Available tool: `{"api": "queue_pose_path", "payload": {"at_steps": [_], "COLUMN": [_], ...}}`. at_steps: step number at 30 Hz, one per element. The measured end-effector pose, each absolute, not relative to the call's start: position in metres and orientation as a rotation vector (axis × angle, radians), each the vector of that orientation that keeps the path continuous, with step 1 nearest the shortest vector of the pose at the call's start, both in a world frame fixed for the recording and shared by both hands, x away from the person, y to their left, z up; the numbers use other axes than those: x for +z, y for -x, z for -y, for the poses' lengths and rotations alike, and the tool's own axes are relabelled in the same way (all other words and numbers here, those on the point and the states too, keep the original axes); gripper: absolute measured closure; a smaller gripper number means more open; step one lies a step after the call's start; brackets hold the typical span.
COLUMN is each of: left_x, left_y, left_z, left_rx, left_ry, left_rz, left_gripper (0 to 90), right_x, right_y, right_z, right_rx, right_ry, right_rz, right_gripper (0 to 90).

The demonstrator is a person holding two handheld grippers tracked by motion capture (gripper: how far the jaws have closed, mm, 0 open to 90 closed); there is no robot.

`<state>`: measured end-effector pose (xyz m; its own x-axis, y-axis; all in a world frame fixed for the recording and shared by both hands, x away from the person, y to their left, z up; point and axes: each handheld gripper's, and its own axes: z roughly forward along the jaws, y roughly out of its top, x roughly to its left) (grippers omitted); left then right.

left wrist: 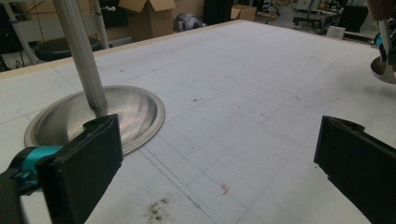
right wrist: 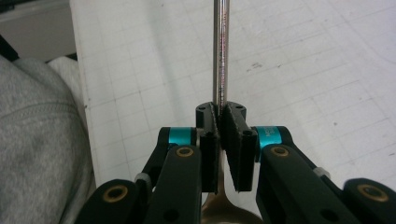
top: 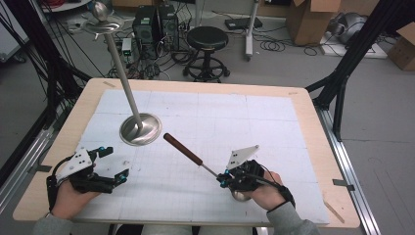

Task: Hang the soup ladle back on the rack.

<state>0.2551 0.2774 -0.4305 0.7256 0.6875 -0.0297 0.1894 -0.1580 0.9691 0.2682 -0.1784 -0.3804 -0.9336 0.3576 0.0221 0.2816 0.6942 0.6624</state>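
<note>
Clearly, right gripper clamps ladle — bowl hidden

Steel ladle with brown handle, tilted above the mat, bowl low near the table's front edge.

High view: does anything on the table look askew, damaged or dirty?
The stand looks upright, its leaning pole being the camera's angle. The right gripper is shut on the ladle, held by its thin metal shaft with the wooden handle pointing away. The white mat carries small dark and reddish smudges. Nothing looks spilled or broken.
</note>
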Motion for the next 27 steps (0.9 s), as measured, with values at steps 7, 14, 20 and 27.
{"api": "queue_pose_path", "payload": {"at_steps": [7,14,20,27], "left_x": [-0.431,-0.43,-0.43,-0.429], "left_y": [-0.255,-0.255,-0.255,-0.255], "left_z": [-0.277,-0.277,-0.278,-0.278], "left_rx": [0.506,0.507,0.508,0.504], "left_ry": [-1.711,-1.708,-1.704,-1.702], "left_rz": [-0.702,-0.702,-0.7,-0.698], "left_gripper": [1.7,1.7,1.7,1.7], "right_x": [-0.375,-0.373,-0.372,-0.37], "right_y": [-0.269,-0.271,-0.273,-0.276], "right_z": [0.184,0.19,0.193,0.193], "right_rx": [1.168,1.259,1.313,1.373], "right_ry": [-0.516,-0.521,-0.533,-0.543], "right_rz": [-2.707,-2.626,-2.581,-2.539], "right_gripper": [85.0,85.0,85.0,85.0]}}
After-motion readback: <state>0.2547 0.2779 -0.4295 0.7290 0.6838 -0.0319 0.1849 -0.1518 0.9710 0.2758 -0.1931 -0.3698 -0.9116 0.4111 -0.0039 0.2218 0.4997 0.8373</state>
